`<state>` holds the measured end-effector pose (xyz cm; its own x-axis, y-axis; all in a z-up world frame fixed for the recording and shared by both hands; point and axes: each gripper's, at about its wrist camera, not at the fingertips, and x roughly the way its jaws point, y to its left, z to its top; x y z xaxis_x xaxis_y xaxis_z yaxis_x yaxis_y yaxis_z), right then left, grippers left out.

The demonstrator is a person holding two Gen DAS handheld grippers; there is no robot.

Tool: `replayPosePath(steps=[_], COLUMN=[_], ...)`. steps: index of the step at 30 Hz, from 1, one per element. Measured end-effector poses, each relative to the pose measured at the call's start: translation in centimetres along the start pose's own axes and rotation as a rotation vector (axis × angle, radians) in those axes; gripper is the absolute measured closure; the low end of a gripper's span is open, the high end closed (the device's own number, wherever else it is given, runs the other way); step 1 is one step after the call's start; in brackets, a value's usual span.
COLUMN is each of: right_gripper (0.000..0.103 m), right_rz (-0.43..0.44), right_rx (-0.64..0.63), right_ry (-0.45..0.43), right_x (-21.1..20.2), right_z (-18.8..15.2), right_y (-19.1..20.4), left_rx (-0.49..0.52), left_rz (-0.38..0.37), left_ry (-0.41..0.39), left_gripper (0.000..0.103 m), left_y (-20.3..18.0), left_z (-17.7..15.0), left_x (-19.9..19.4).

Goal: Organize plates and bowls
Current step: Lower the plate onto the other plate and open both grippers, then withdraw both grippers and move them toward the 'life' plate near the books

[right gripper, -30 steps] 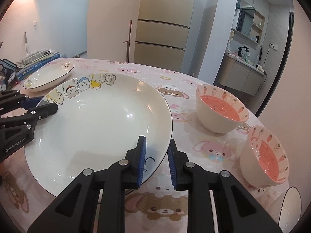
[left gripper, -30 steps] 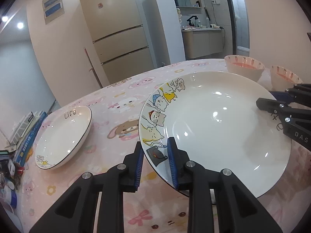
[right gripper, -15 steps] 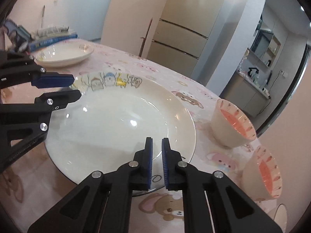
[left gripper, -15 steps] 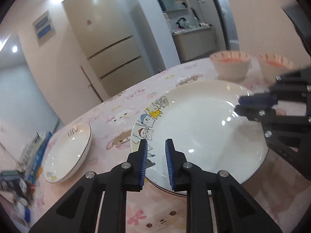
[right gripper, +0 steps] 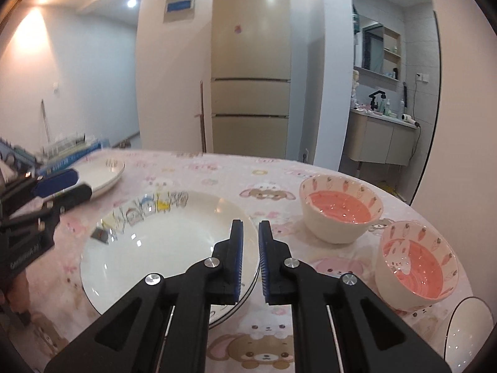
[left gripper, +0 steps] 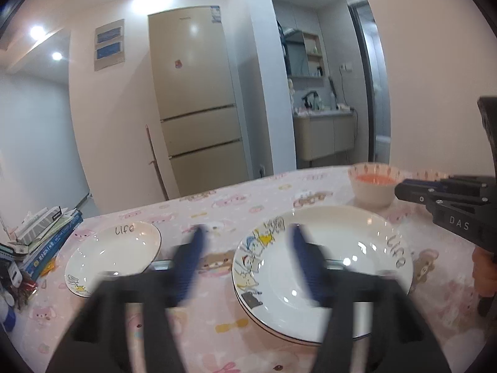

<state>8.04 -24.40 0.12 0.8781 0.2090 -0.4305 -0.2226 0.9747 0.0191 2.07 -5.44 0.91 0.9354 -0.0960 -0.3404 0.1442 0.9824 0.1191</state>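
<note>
The cartoon plate (left gripper: 323, 267) sits stacked on the table (left gripper: 217, 214). The left gripper (left gripper: 245, 267) is opening, empty; the right gripper (right gripper: 248, 261) is clenched, empty. Likely next: the small plate (left gripper: 115, 255) at nine o'clock.

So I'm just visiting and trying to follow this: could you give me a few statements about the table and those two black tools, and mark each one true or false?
1. The big plate with cartoon animals sits on top of another plate. True; a second rim shows under it.
2. Both bowls are empty. False; the near bowl and the far bowl each hold something pink.
3. The right gripper is clamped on the big plate. False; its fingers are nearly shut with nothing between them.
4. The left gripper has its fingers spread wide, still opening, holding nothing. True.
5. A small plate lies apart from the stack, near the books. True.
6. The table is bare wood. False; a pink cartoon cloth covers it.
</note>
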Motion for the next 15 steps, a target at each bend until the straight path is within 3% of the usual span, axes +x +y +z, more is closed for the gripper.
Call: replayPosePath(steps=[2, 5, 7, 8, 10, 12, 15], right_gripper=[0.088, 0.071, 0.048, 0.042, 0.010, 0.000, 0.000], right_rz=[-0.013, -0.038, -0.049, -0.049, -0.060, -0.081, -0.091], right_rx=[0.030, 0.064, 0.080, 0.078, 0.065, 0.046, 0.036], right_ry=[-0.036, -0.091, -0.140, -0.157, -0.202, -0.256, -0.289], right_x=[-0.4, -1.3, -2.0, -2.2, -2.8, -3.6, -3.9], right_z=[0.3, 0.5, 0.7, 0.8, 0.9, 1.0, 1.1], right_y=[-0.6, -1.4, -1.7, -1.8, -1.6, -1.3, -1.0], left_rx=[-0.031, -0.068, -0.097, -0.104, -0.090, -0.075, -0.086], left_rz=[0.007, 0.017, 0.014, 0.020, 0.041, 0.059, 0.060], left_ry=[-0.060, -0.099, -0.118, -0.134, -0.163, -0.179, -0.199], left_gripper=[0.014, 0.012, 0.000, 0.000, 0.000, 0.000, 0.000], left_y=[0.6, 1.4, 1.9, 2.1, 2.1, 1.9, 2.0], left_z=[0.2, 0.6, 0.7, 0.6, 0.8, 0.9, 0.9], left_x=[-1.0, -1.5, -1.7, -2.1, -2.5, -2.7, -3.2])
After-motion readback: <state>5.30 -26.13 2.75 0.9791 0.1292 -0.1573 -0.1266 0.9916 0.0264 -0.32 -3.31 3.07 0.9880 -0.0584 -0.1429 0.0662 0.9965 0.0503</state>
